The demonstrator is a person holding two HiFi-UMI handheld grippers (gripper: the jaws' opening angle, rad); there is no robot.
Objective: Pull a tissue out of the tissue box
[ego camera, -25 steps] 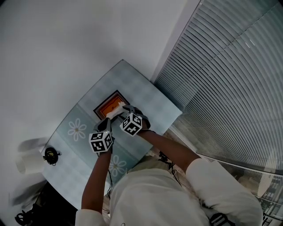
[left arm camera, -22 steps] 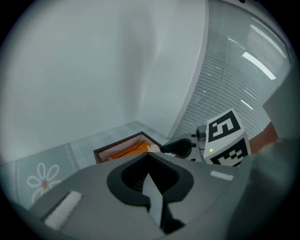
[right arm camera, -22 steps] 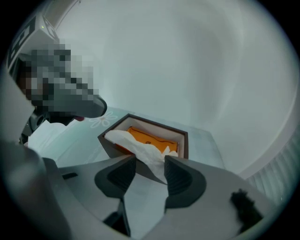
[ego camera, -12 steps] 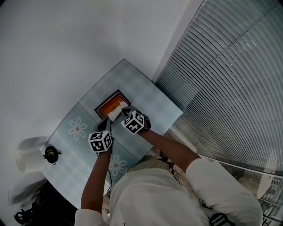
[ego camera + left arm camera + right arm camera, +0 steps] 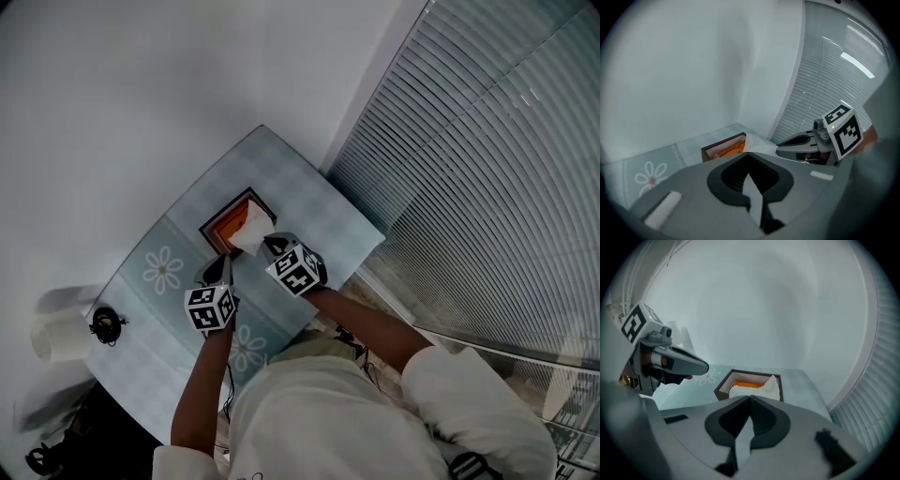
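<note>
The tissue box (image 5: pixel 216 228) is a dark brown frame with an orange inside, standing on the table near the wall. A white tissue (image 5: pixel 251 225) rises out of it in a peak, and my right gripper (image 5: pixel 267 245) is shut on its top, lifted above the box's near side. In the right gripper view the tissue (image 5: pixel 769 385) runs from the box (image 5: pixel 723 387) up to the closed jaw tips (image 5: pixel 750 398). My left gripper (image 5: pixel 225 267) hovers at the box's near left corner, jaws together with nothing between them (image 5: pixel 749 153).
A pale cloth with flower prints covers the small table (image 5: pixel 309 211). A black round object (image 5: pixel 105 324) lies at its left corner, and a white paper roll (image 5: pixel 54 339) stands beyond that edge. Window blinds (image 5: pixel 487 169) run along the right side.
The right gripper closed on the tissue over the box, then rose and drew back toward the person, pulling the tissue up into a taller peak. The left gripper stayed near the box corner.
</note>
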